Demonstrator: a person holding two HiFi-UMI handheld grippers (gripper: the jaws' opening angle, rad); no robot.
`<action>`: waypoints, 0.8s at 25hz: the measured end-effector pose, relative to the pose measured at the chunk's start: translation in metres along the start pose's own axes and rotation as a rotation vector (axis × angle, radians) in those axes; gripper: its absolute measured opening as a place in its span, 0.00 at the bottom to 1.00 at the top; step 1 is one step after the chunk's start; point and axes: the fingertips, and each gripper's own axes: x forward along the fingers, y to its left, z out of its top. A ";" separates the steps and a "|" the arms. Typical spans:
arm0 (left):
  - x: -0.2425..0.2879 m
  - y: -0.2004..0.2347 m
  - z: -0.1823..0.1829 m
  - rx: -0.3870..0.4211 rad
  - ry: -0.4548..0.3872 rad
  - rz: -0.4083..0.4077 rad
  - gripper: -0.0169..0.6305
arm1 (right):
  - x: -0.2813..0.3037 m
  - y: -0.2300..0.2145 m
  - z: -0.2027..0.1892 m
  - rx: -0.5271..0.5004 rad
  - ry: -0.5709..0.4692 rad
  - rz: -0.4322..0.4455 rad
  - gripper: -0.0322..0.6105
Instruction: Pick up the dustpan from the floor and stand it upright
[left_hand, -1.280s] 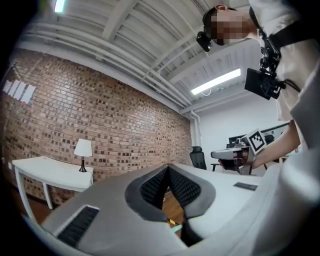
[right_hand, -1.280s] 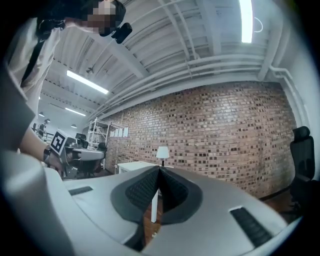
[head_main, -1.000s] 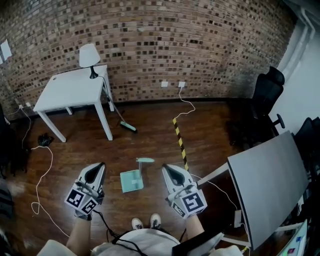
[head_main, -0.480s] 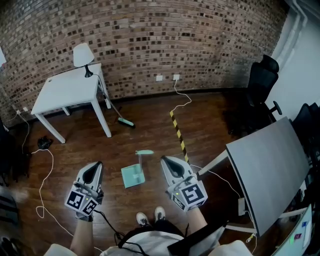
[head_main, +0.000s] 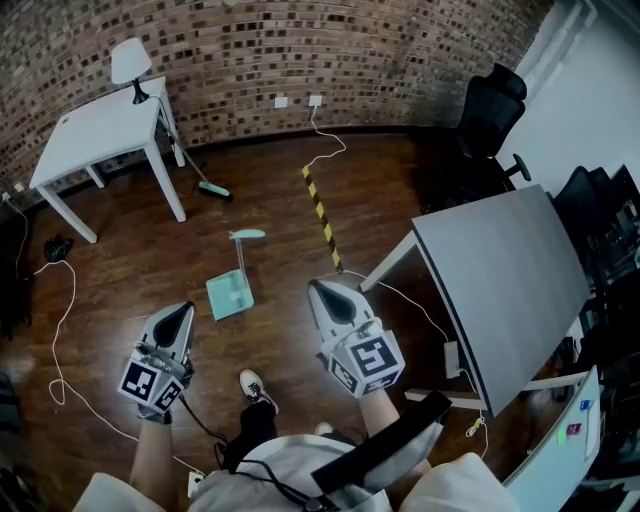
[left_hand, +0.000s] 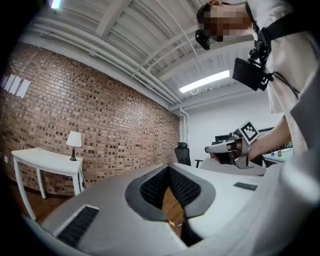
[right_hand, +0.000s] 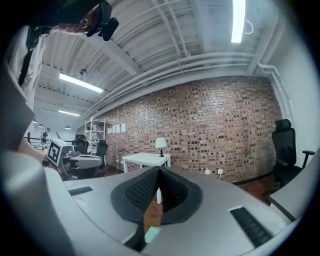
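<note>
While left gripper (head_main: 183, 310) and right gripper (head_main: 320, 290) both sit jaws-together, empty, dustpan (head_main: 230, 293) lies flat on wood floor (head_main: 270, 200) ahead, between them, untouched, handle pointing toward the brick wall (head_main: 300, 50).

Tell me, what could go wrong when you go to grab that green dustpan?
The dustpan lies flat, and both the left gripper and the right gripper have shut jaws; unopened, they might just shove it. The white cable on the floor could catch a foot.
</note>
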 end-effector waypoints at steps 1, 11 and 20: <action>-0.006 -0.018 -0.003 -0.006 0.000 -0.004 0.04 | -0.017 0.000 -0.007 0.002 0.013 0.001 0.03; -0.104 -0.220 -0.015 -0.005 0.011 0.114 0.04 | -0.221 0.016 -0.037 -0.013 0.000 0.087 0.03; -0.157 -0.332 0.015 0.023 0.040 0.148 0.04 | -0.352 0.029 -0.031 0.026 0.007 0.093 0.03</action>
